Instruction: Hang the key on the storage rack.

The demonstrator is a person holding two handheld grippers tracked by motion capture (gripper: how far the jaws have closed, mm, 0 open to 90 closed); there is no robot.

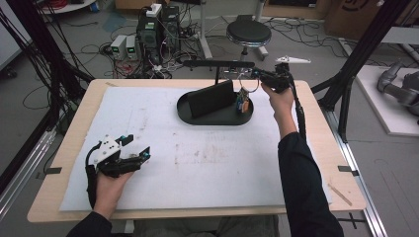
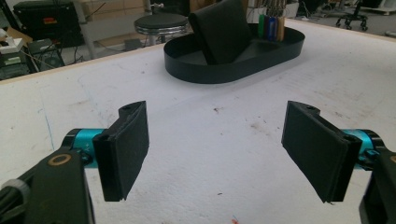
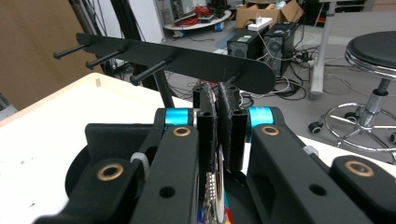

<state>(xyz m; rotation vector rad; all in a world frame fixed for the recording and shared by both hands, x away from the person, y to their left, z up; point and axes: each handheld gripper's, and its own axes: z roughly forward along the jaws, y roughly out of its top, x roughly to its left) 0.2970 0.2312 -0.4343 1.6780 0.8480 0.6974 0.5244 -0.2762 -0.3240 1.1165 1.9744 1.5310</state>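
A metal key ring point(image 1: 250, 85) with coloured tags point(image 1: 242, 101) hangs from my right gripper point(image 1: 255, 74), whose pads are shut on the ring point(image 3: 213, 184). That gripper point(image 3: 218, 108) is held up at the right end of a black peg rack point(image 1: 217, 63), just in front of the bar point(image 3: 201, 63) and its last peg. The tags dangle over the right end of a black oval tray point(image 1: 197, 120). My left gripper point(image 1: 138, 147) rests low at the table's front left, jaws wide open point(image 2: 215, 149) with nothing between them, facing the tray point(image 2: 224, 71).
A black slanted panel point(image 1: 212, 98) stands inside the tray under the rack. A white mat point(image 1: 197, 163) covers most of the wooden table. Beyond the far edge are a round stool point(image 1: 248, 32), computers and cables on the floor.
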